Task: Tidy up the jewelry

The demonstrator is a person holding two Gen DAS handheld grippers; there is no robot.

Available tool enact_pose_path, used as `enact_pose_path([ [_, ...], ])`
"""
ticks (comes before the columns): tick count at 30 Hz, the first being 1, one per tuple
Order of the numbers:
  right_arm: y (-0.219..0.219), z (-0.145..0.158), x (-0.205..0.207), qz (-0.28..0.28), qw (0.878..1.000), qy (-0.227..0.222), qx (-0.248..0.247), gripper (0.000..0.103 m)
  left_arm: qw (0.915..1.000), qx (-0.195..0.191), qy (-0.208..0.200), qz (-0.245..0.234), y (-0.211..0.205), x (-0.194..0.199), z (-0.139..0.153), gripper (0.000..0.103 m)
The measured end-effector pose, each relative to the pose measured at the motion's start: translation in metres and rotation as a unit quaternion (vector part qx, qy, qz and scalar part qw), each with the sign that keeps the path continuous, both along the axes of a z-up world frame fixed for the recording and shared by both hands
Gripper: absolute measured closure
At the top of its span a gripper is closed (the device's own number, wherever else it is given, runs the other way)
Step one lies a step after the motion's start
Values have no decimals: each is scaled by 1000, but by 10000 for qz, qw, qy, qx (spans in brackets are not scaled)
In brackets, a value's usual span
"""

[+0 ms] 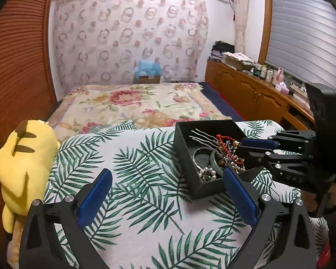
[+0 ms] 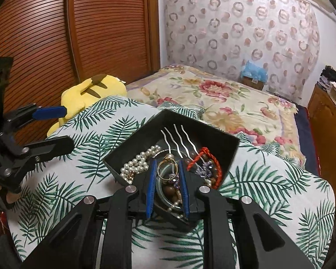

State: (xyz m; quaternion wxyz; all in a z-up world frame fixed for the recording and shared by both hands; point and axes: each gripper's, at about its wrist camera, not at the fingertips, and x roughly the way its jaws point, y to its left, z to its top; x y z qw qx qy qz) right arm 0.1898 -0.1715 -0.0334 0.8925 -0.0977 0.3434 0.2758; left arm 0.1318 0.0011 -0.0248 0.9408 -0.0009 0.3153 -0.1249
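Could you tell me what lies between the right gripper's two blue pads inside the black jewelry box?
In the right wrist view, a gold ring sits between the right gripper pads, above brown beads, inside the black jewelry box.

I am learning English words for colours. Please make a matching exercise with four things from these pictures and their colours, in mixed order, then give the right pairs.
Things:
1. plush toy
2. pearl necklace
3. braided cord
4. jewelry box

Colours:
A. black
B. red
C. yellow
D. white

Right pairs: 1-C, 2-D, 3-B, 4-A.

The necklace and the cord lie inside the box; the toy lies beside the leaf-print cushion.
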Motion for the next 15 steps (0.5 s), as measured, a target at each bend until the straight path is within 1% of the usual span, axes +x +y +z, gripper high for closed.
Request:
enact_pose_path([
  [3, 5, -1, 2, -14, 10000, 10, -19, 80, 9999, 44, 78, 122, 5, -4, -4, 8],
  [4, 6, -1, 2, -34, 10000, 0, -41, 75, 9998, 58, 84, 172, 7, -6, -5, 8],
  [5, 7, -1, 2, -48, 10000, -7, -48, 68, 9997, 88, 79, 200, 8, -8, -5, 8],
  [7, 9, -1, 1, -69, 10000, -17, -43, 63, 9995, 146, 76, 262, 10, -10, -7, 8],
  [9, 8, 0, 0, -105, 9999, -34, -33, 61, 9994, 182, 80, 284, 12, -13, -8, 8],
  [10, 7, 1, -1, -154, 9999, -44, -19, 58, 9993, 217, 86, 303, 11, -16, -8, 8],
  [14, 0, 8, -11, -343, 9992, -188, 56, 40, 9990, 247, 143, 352, 13, -24, -9, 8],
  [15, -2, 10, -17, -409, 9989, -231, 87, 38, 9989, 236, 157, 369, 14, -26, -8, 8],
])
